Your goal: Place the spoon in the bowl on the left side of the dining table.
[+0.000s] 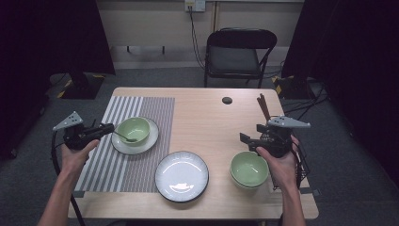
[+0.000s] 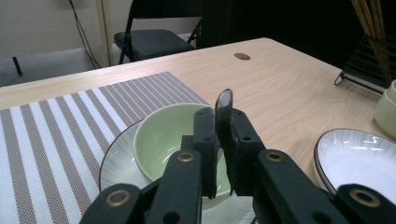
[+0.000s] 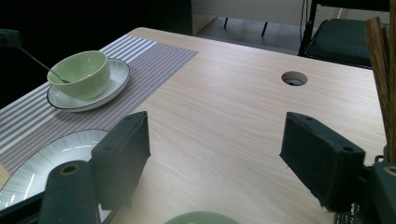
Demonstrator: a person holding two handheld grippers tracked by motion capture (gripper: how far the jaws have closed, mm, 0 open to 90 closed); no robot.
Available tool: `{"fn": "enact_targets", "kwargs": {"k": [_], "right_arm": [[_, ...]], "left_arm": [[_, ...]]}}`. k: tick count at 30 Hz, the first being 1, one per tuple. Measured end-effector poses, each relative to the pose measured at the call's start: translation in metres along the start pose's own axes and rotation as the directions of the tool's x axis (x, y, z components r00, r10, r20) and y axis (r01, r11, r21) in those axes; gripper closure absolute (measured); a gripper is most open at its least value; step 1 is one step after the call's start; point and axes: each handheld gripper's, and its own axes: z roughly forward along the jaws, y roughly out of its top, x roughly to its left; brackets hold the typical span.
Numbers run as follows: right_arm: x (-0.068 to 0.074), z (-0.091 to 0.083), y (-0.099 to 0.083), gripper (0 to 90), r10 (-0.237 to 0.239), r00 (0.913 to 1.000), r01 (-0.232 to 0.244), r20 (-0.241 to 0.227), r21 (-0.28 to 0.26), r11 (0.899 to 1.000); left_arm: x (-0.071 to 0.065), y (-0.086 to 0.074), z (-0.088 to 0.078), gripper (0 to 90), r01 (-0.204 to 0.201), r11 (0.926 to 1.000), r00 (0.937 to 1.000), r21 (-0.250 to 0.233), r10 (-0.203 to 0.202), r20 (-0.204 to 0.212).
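**Spoon held at the green bowl on the striped mat**

A pale green bowl sits on a white, dark-rimmed plate atop a grey-and-white striped woven placemat at the left of the light wood bench. A thin metal spoon reaches into this bowl, its tip down inside; in the left gripper view its flat handle end stands up between the black jaws, which are clamped together on it. A second green bowl stands on the bare bench at the right; nothing can be made out inside it. Between the two, near the front edge, lies a glossy white plate with fine radial ridges and a dark rim, with nothing on it. A black wire rack at the right edge holds upright brown chopsticks.

The left gripper is held level, pointing right toward the bowl, the left hand wrapped under it. The right gripper points left just above the second bowl's far rim, gripped by the right hand; its padded jaws stand wide apart, holding nothing. A small round grommet marks the bench's far side, and a black folding chair stands beyond.
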Motion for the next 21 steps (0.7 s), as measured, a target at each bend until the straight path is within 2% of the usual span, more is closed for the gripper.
{"fn": "enact_targets", "kwargs": {"k": [5,6,8,11,12,13,18,21], "right_arm": [[0.0002,0.0003,0.0001,23.1,-0.005,1.0,0.005,-0.003,0.001,1.0],[0.0003,0.0003,0.0,23.1,-0.004,1.0,0.004,-0.004,0.001,1.0],[0.0003,0.0001,-0.0001,23.0,-0.001,1.0,0.001,-0.003,0.003,1.0],[0.0002,-0.0005,0.0,23.1,-0.004,1.0,0.004,-0.006,0.003,1.0],[0.0001,-0.0004,0.0001,23.1,-0.005,1.0,0.005,-0.005,0.003,1.0],[0.0,-0.0003,0.0001,23.1,-0.004,1.0,0.004,-0.005,0.003,1.0],[0.0001,0.0003,0.0001,23.1,-0.005,1.0,0.005,-0.003,0.005,1.0],[-0.0001,0.0001,0.0003,23.1,-0.005,1.0,0.005,-0.004,0.003,1.0]], "left_arm": [[0.002,0.0001,-0.0008,80.8,0.008,0.9999,1.0,-0.006,-0.008,-0.001],[0.002,-0.0001,-0.0003,80.2,0.021,0.9998,0.9998,-0.007,-0.021,0.003],[0.0039,0.0,-0.0008,80.1,0.017,0.9998,0.9998,-0.005,-0.017,-0.012],[0.0064,0.0003,-0.0011,77.7,0.038,0.9992,0.9992,-0.014,-0.038,-0.012],[0.0081,0.0004,-0.0012,77.9,0.029,0.9995,0.9995,-0.007,-0.03,-0.013],[0.0089,0.0006,-0.0009,77.6,0.038,0.9992,0.9992,-0.006,-0.038,-0.013],[0.0077,0.0061,-0.0058,76.0,0.029,0.9993,0.9991,-0.024,-0.03,-0.03],[0.0011,0.0086,-0.007,78.0,0.042,0.9987,0.9991,-0.029,-0.042,0.0]]}}
